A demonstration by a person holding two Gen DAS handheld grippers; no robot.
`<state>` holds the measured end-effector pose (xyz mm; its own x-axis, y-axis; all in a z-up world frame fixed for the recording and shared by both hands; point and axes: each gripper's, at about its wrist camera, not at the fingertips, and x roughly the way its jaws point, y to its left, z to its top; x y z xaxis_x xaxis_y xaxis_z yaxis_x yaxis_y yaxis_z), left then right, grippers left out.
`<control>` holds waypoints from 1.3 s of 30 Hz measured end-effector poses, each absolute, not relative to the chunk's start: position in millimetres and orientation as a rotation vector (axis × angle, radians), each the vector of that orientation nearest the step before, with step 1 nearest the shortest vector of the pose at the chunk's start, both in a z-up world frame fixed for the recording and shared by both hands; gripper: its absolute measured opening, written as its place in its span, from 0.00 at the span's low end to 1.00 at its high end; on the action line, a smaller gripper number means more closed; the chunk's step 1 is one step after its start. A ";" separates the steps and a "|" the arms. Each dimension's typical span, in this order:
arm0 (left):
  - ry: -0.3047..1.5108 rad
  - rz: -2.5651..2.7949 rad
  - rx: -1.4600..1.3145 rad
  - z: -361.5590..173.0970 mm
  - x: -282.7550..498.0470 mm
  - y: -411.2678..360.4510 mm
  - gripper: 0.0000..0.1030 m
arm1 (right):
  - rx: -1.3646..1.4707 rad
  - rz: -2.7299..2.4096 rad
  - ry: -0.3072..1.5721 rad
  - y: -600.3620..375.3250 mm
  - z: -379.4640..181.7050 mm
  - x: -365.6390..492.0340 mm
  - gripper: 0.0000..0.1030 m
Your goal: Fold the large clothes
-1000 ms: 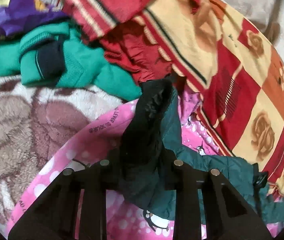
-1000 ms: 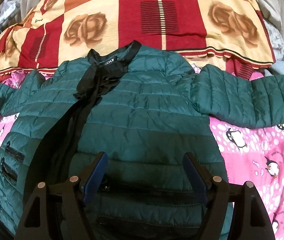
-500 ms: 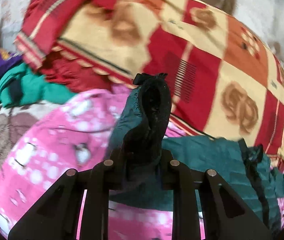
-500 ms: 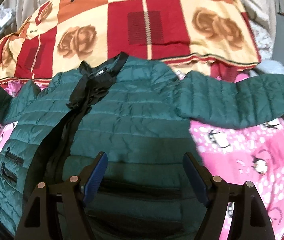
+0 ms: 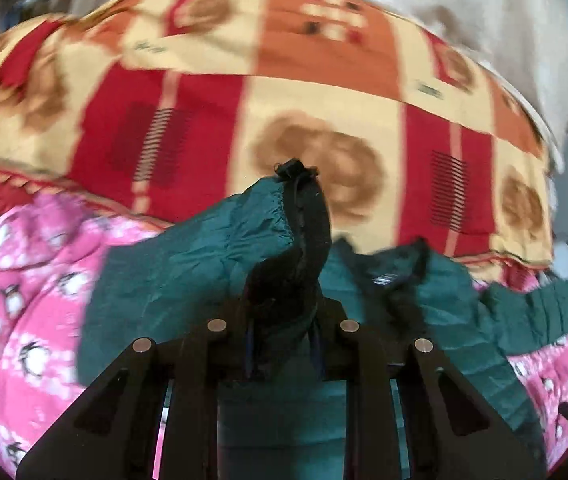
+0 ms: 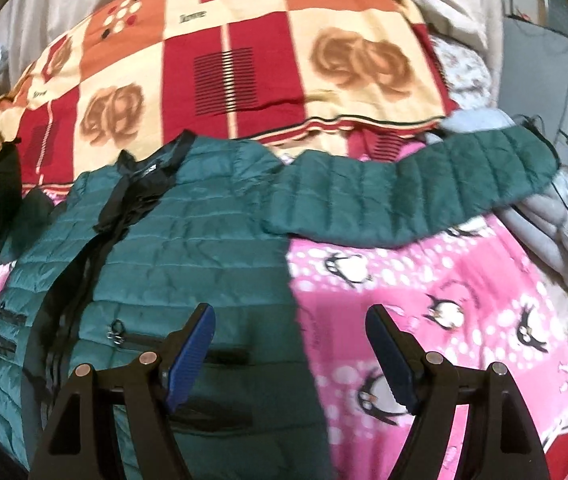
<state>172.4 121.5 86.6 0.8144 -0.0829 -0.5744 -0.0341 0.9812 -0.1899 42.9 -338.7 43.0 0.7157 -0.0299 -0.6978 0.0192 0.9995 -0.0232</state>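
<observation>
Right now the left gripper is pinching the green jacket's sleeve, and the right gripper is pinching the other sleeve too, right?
Not quite. The left gripper is pinching the green jacket's sleeve cuff, but the right wrist view shows the right gripper open and empty, its blue pads apart above the jacket's edge.

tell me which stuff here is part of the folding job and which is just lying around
Part of the job:
- green puffer jacket
- its sleeve cuff, pinched in the left gripper
- right gripper, open

Just lying about:
- rose-patterned blanket
- pink penguin blanket
- grey garment
</observation>
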 end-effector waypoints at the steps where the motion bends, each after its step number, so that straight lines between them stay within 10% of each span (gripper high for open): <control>1: 0.618 -0.048 -0.175 87.6 174.7 103.2 0.19 | -0.014 -0.034 0.773 -342.8 43.1 41.4 0.73; 19: 0.771 -0.354 -0.116 36.7 197.2 -154.5 0.19 | 0.120 -0.079 0.793 -421.1 40.2 17.6 0.73; 35: 0.926 -0.415 -0.134 -17.8 202.5 -206.4 0.19 | 0.226 -0.064 0.788 -456.1 39.0 8.6 0.73; 39: 0.994 -0.466 -0.172 -25.2 201.4 -202.7 0.42 | 0.234 -0.069 0.794 -455.5 38.2 11.0 0.73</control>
